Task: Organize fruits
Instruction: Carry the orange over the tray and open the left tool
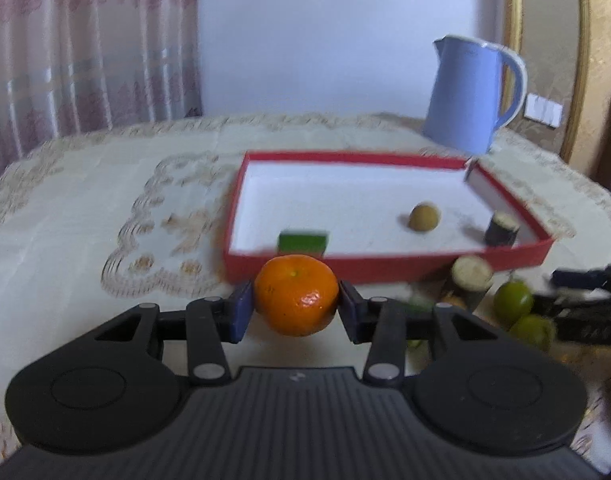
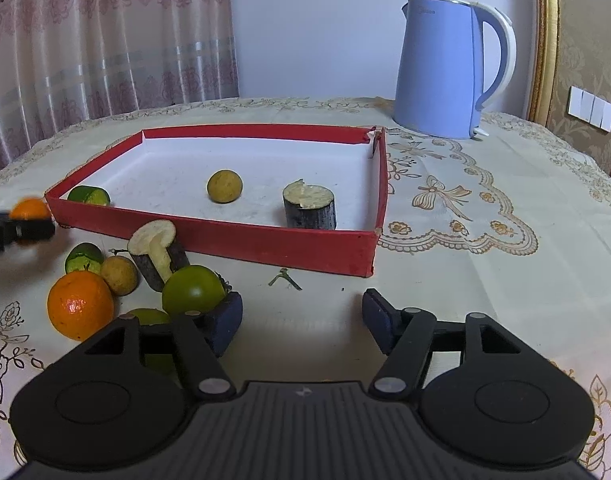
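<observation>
Your left gripper [image 1: 296,307] holds a mandarin [image 1: 296,295]: the jaws are partly closed, both blue pads pressed against its sides, and the fruit hangs clear above the bench [image 1: 105,216], just short of the near wall of the red tray [image 1: 385,266].

Your right gripper [image 2: 302,322] has its jaws about half open with nothing between them; only bare cloth shows in the gap. Its left pad [image 2: 225,326] sits just beside a green fruit [image 2: 193,290]; contact cannot be told.

Inside the tray: a small yellow-brown fruit [image 2: 224,186], a dark cane stub [image 2: 309,207] standing upright, and a green piece [image 2: 88,196] against the near-left wall.

Outside, near the tray's front: a second mandarin [image 2: 80,305], a brown fruit [image 2: 119,275], a tilted cane stub [image 2: 157,254], a cut green piece [image 2: 83,258].

A blue kettle [image 2: 445,68] stands behind the tray.
</observation>
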Demonstrator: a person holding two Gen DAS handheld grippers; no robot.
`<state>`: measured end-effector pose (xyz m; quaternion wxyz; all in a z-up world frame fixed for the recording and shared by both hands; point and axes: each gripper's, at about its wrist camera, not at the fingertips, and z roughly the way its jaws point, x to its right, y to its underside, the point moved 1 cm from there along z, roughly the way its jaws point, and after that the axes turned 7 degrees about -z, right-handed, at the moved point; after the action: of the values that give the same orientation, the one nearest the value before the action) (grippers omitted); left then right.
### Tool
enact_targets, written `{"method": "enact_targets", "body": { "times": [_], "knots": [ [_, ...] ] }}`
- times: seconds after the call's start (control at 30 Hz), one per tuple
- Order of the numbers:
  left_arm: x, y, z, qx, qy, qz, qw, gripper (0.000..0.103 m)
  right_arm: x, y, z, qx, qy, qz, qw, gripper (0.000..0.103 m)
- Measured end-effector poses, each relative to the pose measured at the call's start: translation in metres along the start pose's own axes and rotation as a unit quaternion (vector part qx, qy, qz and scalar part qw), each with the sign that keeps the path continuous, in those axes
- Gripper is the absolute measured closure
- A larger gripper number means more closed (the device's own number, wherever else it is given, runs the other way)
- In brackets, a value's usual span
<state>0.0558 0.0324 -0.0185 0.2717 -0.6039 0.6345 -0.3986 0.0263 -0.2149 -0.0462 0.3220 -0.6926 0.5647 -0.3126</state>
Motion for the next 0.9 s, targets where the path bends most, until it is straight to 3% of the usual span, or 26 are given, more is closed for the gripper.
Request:
{"method": "enact_targets", "body": {
  "times": [0.2, 0.43, 0.63, 0.9],
  "knots": [
    [0.021, -0.034, 0.012, 0.017, 0.009, 0.024, 0.9995, 0.062, 0.008, 0.001, -0.002, 0.007, -0.015, 0.024, 1.000, 0.037],
    [0.038, -0.059, 0.061, -0.005, 0.004, 0.029, 0.9995, 0.062, 0.009, 0.001, -0.002, 0.007, -0.014, 0.025, 1.000, 0.036],
    [0.041, -0.067, 0.109, -0.040, -0.018, 0.024, 0.9987, 0.061, 0.009, 0.002, -0.001, 0.006, -0.014, 0.022, 1.000, 0.035],
    [0.037, -0.064, 0.144, -0.066, -0.036, 0.022, 0.9969, 0.061, 0.008, 0.002, 0.000, 0.006, -0.013, 0.018, 1.000, 0.034]
  ]
}}
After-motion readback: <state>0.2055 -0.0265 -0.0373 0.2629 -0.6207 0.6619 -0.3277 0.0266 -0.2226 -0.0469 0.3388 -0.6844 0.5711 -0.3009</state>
